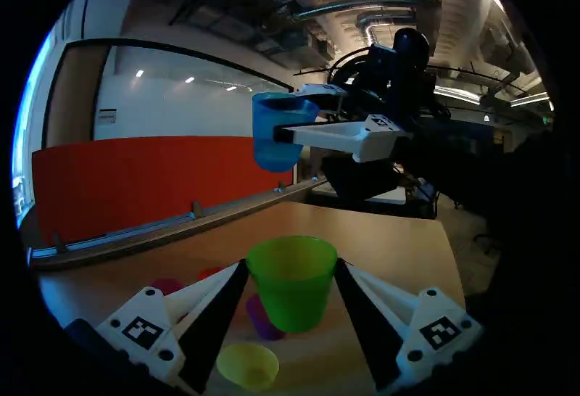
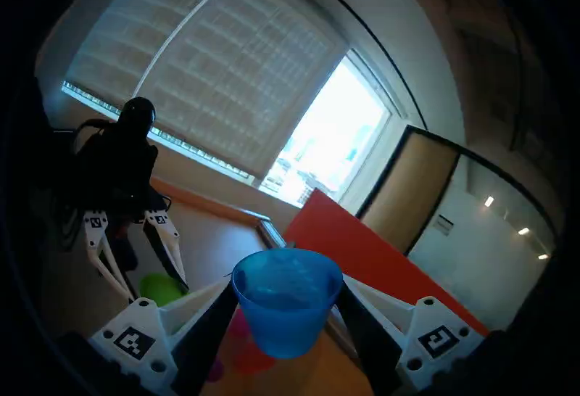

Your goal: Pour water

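Here, the right gripper (image 2: 287,287) clamps a blue cup (image 2: 288,316), seemingly holding water, high above the table (image 1: 391,244). Lower down, the left gripper (image 1: 291,269) grips an upright green cup (image 1: 292,298), apparently steadying it to receive the pour.

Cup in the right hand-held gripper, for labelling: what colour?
Blue cup, best seen in the right gripper view.

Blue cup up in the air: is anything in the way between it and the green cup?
No, nothing visible is. The translucent blue plastic cup, held in the right gripper, hangs in the air above and beyond the green plastic cup in the left gripper, with open space between them.
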A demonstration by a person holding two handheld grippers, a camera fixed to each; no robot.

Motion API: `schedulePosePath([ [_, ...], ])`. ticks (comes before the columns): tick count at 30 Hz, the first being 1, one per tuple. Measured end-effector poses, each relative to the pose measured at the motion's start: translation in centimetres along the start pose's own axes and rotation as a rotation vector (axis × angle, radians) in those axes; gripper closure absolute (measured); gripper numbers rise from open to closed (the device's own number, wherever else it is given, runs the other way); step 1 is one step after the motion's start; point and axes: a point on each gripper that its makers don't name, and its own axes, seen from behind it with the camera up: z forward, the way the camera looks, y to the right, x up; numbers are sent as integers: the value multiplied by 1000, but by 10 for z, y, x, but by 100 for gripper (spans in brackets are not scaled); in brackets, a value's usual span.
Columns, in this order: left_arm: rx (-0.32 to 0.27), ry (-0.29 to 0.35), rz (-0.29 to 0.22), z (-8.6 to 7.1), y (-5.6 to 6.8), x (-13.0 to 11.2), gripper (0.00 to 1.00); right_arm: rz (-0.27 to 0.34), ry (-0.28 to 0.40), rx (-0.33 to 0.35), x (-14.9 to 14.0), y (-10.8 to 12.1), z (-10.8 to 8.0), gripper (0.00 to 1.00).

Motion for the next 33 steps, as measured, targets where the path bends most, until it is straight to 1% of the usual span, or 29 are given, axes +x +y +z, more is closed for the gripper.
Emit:
schedulePosePath([
  [9, -4, -2, 16, -1, 3, -3, 13, -87, 8, -5, 7, 3, 5, 10],
  [15, -9, -2, 18, -1, 3, -2, 13, -147, 8, -7, 9, 3, 9, 10],
  [18, -13, 1, 20, 0, 3, -2, 13, -170, 4, -6, 10, 3, 11, 10],
  [24, -21, 3, 31, 2, 6, 1, 13, -198, -3, -5, 9, 3, 14, 10],
  [33, -25, 7, 34, 4, 7, 1, 13, -273, -13, -3, 8, 4, 17, 10],
])
